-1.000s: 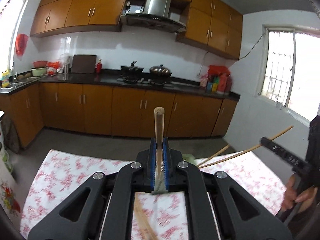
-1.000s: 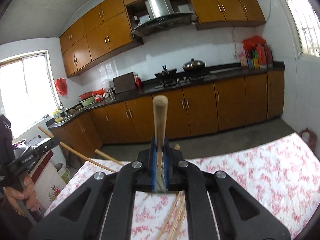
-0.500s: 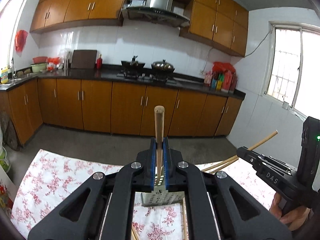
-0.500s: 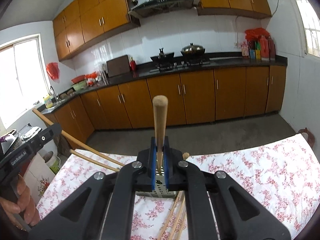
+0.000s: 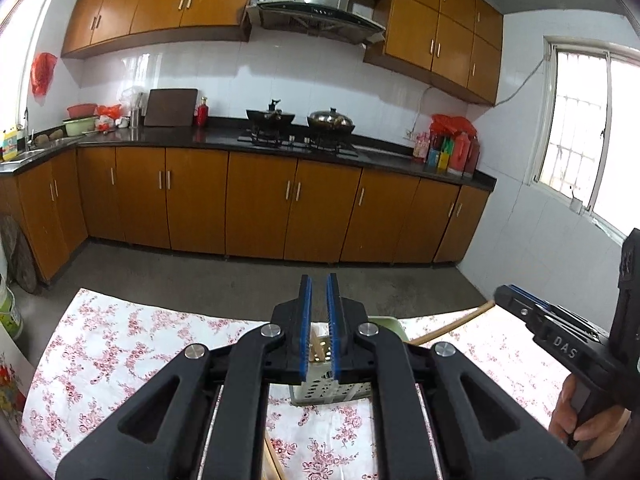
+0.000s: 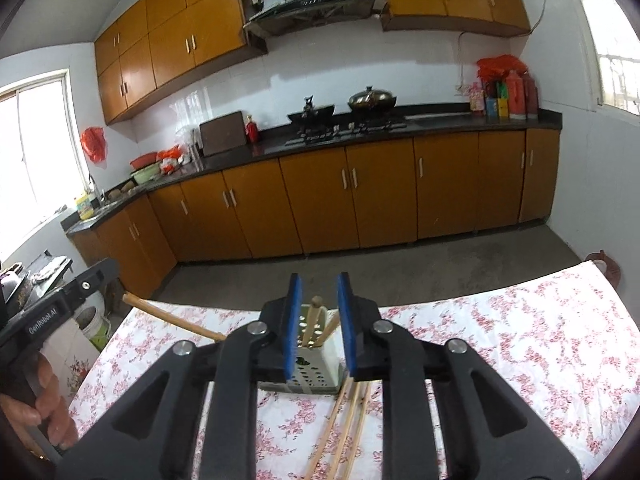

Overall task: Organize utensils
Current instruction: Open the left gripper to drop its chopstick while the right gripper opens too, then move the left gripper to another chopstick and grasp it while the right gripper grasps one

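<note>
A pale perforated utensil holder (image 5: 320, 394) (image 6: 316, 372) stands on the flowered tablecloth (image 5: 120, 340) (image 6: 520, 340), just below both grippers. My left gripper (image 5: 319, 280) shows a narrow gap between its blue pads, with nothing gripped. The chopstick (image 6: 172, 318) it held leans in the holder, top end under the left gripper (image 6: 114, 266). My right gripper (image 6: 319, 280) has its jaws opening. Its chopstick (image 6: 314, 320) stands loose in the holder between them, untouched, and slants toward the right gripper (image 5: 500, 294) as a wooden stick (image 5: 452, 324). A second stick end (image 6: 332, 325) pokes out beside it.
Several loose chopsticks (image 6: 348, 420) lie on the cloth in front of the holder, one also under the left gripper (image 5: 274, 460). A hand (image 5: 580, 420) (image 6: 36, 400) holds each tool. The table's far edge drops to the grey floor; a white bucket (image 6: 94, 326) stands at the left.
Both grippers came forward and down over the holder. Each upright chopstick has slipped out of its jaws into the holder, and both pairs of pads have parted, the right ones wider.
</note>
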